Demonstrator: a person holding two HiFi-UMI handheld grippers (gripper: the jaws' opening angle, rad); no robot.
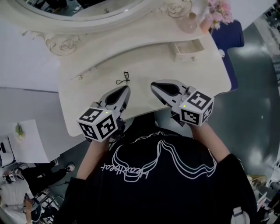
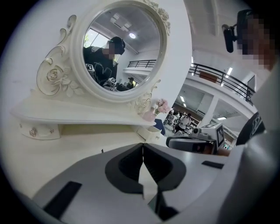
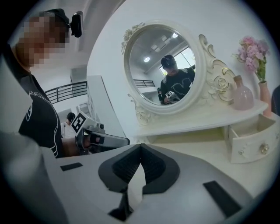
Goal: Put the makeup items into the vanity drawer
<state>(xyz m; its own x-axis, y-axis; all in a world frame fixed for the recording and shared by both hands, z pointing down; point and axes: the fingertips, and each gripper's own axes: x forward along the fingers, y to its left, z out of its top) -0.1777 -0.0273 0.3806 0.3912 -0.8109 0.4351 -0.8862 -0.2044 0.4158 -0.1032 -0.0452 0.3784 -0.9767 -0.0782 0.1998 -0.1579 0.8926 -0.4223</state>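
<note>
A black eyelash curler (image 1: 123, 79) lies on the cream vanity top (image 1: 92, 100), just beyond my two grippers; it shows as a small dark speck (image 2: 102, 151) in the left gripper view. The small vanity drawer (image 1: 189, 48) (image 3: 250, 140) stands pulled open at the right under the shelf, its inside not visible. My left gripper (image 1: 127, 89) (image 2: 142, 145) hovers over the front edge, jaws shut with nothing in them. Beside it, my right gripper (image 1: 153, 85) (image 3: 140, 145) is also shut and holds nothing.
A round mirror (image 3: 164, 65) in an ornate frame stands at the back on a raised shelf (image 2: 78, 116). A pink vase (image 1: 189, 22) (image 3: 242, 94) and pink flowers (image 1: 220, 10) sit on the shelf above the drawer. A blue seat (image 1: 232, 36) is right of the vanity.
</note>
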